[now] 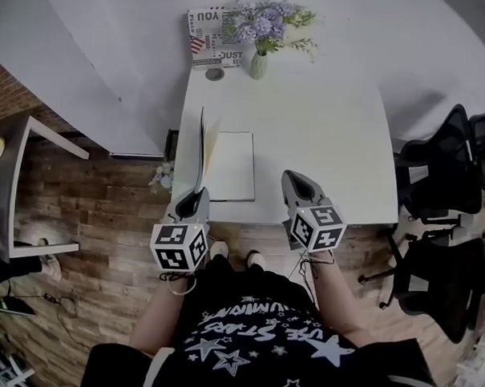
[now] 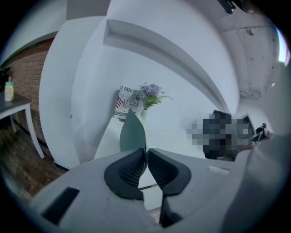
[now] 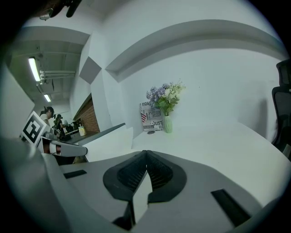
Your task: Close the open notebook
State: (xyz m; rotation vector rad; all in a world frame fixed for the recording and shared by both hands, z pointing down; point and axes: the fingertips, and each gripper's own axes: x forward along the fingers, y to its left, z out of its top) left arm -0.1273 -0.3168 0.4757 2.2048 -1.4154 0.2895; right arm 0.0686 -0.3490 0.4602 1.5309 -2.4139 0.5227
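The notebook (image 1: pixel 232 166) lies on the white table (image 1: pixel 325 128) near its front left edge, its white right page flat. Its grey-green left cover (image 1: pixel 202 151) stands nearly upright. My left gripper (image 1: pixel 196 201) is shut on the cover's near bottom edge; in the left gripper view the cover (image 2: pixel 132 132) rises from between the closed jaws (image 2: pixel 147 157). My right gripper (image 1: pixel 295 181) hovers at the table's front edge, right of the notebook, shut and holding nothing. In the right gripper view its pads (image 3: pixel 146 159) meet, with bare table beyond.
A vase of purple flowers (image 1: pixel 261 37), a printed sign card (image 1: pixel 209 36) and a small round object (image 1: pixel 215 74) stand at the table's far edge. Black office chairs (image 1: pixel 448 166) sit to the right. A dark side table (image 1: pixel 18 187) stands left, over wood floor.
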